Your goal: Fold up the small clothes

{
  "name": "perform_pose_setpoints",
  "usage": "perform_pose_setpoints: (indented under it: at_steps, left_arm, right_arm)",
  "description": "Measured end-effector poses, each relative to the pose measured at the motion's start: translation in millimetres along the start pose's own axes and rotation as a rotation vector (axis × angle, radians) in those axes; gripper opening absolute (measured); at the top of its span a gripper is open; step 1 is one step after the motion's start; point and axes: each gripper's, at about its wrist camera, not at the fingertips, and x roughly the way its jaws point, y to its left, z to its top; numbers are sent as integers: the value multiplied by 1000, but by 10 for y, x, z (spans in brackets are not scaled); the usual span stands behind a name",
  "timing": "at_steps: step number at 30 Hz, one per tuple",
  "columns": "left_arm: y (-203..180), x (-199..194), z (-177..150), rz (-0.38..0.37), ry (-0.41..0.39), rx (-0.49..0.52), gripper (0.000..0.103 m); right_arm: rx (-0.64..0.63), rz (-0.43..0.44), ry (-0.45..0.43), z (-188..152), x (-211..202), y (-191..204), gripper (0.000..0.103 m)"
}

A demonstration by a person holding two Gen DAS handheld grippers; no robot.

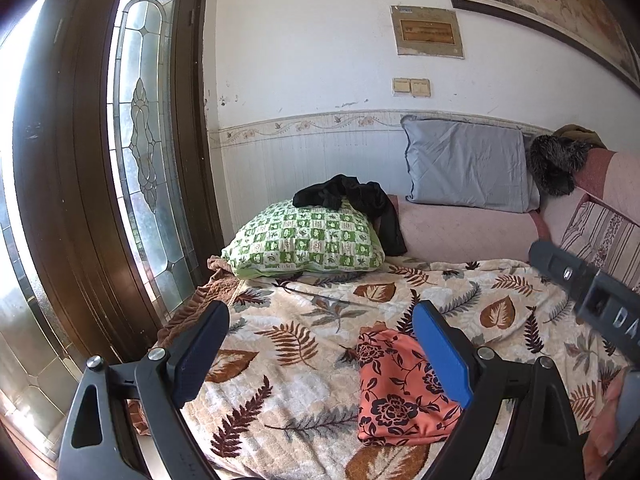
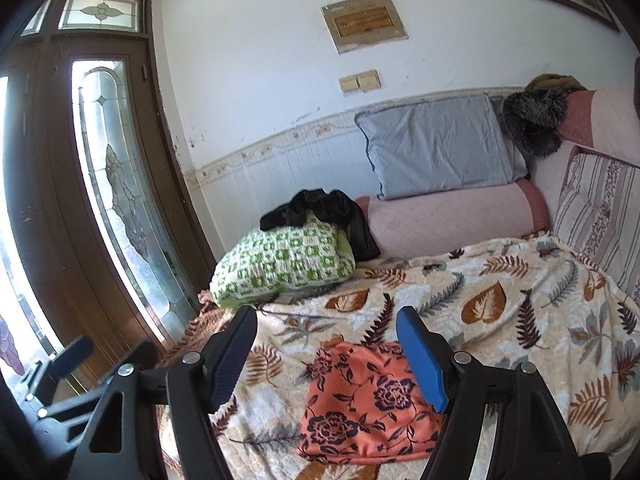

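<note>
A small orange garment with dark flowers [image 1: 394,388] [image 2: 362,404] lies folded into a compact rectangle on the leaf-patterned blanket [image 1: 320,320] [image 2: 500,304]. My left gripper [image 1: 320,316] hangs open above the blanket, the garment below its blue finger. My right gripper [image 2: 326,324] is open too, raised over the garment with nothing between its fingers. In the left wrist view the right gripper's body crosses the right edge, held by a hand [image 1: 608,420]. The left gripper's finger shows at the lower left of the right wrist view.
A green checked pillow [image 1: 308,240] [image 2: 284,264] carries a crumpled black garment [image 1: 352,200] [image 2: 320,212]. A grey pillow [image 1: 468,164] [image 2: 436,148] leans on the wall above a pink bolster [image 2: 452,220]. A glazed wooden door [image 1: 140,140] stands left of the bed.
</note>
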Motion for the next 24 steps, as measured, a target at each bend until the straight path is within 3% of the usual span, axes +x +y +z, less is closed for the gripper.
perform_pose_setpoints:
  at_steps: [5, 6, 8, 10, 12, 18, 21, 24]
  left_arm:
    - [86, -103, 116, -1, -27, -17, 93]
    - [90, -108, 122, -5, -27, -16, 93]
    - [91, -109, 123, -7, -26, -13, 93]
    - [100, -108, 113, -8, -23, -21, 93]
    - [99, -103, 97, -16, -14, -31, 93]
    - [16, -49, 99, -9, -2, -10, 93]
    - [-58, 43, 111, -14, 19, -8, 93]
    - [-157, 131, 117, -13, 32, 13, 93]
  right_arm:
    - [38, 125, -163, 626, -488, 223, 76]
    - [40, 132, -216, 727, -613, 259, 81]
    - [24, 124, -320, 826, -820, 318, 89]
    - [-11, 62, -367, 791, -888, 356, 90]
    - [-52, 9, -307, 676, -752, 357, 90]
    - [-176, -164, 37, 69, -35, 72, 90]
    - [-169, -171, 120, -154, 148, -102, 90]
    - [-170, -161, 141, -233, 263, -169, 90]
